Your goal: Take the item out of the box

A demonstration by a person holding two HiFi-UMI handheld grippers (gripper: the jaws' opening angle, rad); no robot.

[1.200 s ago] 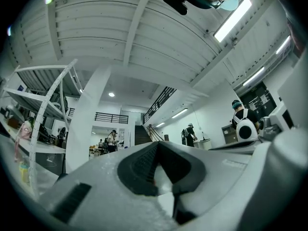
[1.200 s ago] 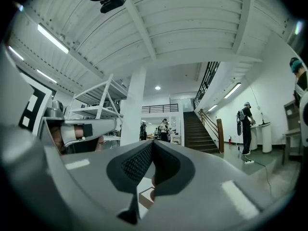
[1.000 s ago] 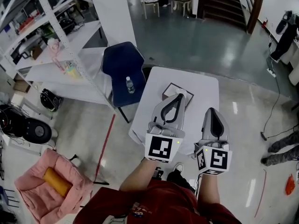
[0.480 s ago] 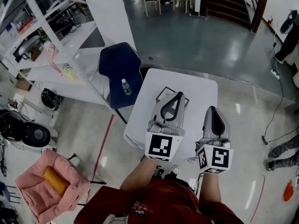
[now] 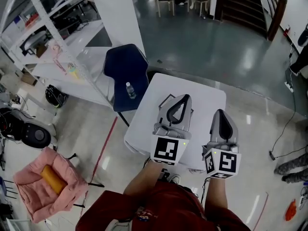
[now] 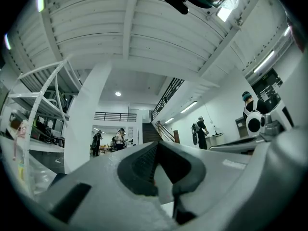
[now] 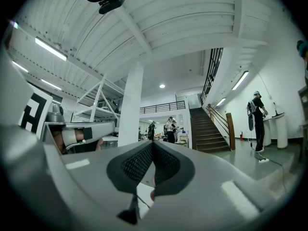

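A small flat box (image 5: 167, 100) with a dark rim lies on the white table (image 5: 204, 91), mostly hidden behind my left gripper. In the head view my left gripper (image 5: 184, 98) is held above the box, jaws together, nothing between them. My right gripper (image 5: 219, 112) hovers to its right over the table's near edge, also shut and empty. The left gripper view shows my left gripper (image 6: 155, 146) shut and pointing into the hall. The right gripper view shows my right gripper (image 7: 152, 143) shut the same way. The box's contents are not visible.
A dark blue chair (image 5: 126, 69) with a water bottle (image 5: 129, 90) on its seat stands left of the table. White shelving (image 5: 57, 37) fills the far left. A pink cushioned seat (image 5: 48, 184) with an orange roll sits at lower left. Stairs (image 5: 243, 4) rise at the back.
The head view has drifted a little, so the table and chair sit slightly differently in frame. Both grippers stay shut above the table in the same pose.
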